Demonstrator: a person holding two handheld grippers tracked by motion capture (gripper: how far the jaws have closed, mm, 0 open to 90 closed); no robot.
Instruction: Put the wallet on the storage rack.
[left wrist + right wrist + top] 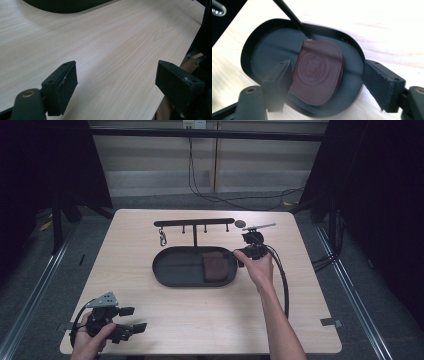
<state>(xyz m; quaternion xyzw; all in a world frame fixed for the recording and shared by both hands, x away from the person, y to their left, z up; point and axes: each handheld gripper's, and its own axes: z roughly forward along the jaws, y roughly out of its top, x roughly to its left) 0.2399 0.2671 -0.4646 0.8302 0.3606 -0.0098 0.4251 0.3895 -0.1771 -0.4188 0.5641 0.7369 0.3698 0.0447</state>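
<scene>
A dark red leather pouch (214, 267) (317, 72) with an embossed round seal lies flat in the right half of a black oval tray (165, 270) (267, 50). My right gripper (244, 254) (328, 67) hovers at the tray's right end with its jaws wide apart and nothing pressed between them; in the right gripper view the pouch lies below the gap. My left gripper (136, 318) (116, 82) rests open at the table's front left corner, over bare wood, with the tray's edge (65, 6) far ahead.
A black hook rack (194, 223) rises from the tray on a thin post (289, 15). A metal clip (162, 238) (218, 10) hangs from its left hook. A small dark disc (240, 224) lies behind the right gripper. The right gripper's cable trails over the table's right side.
</scene>
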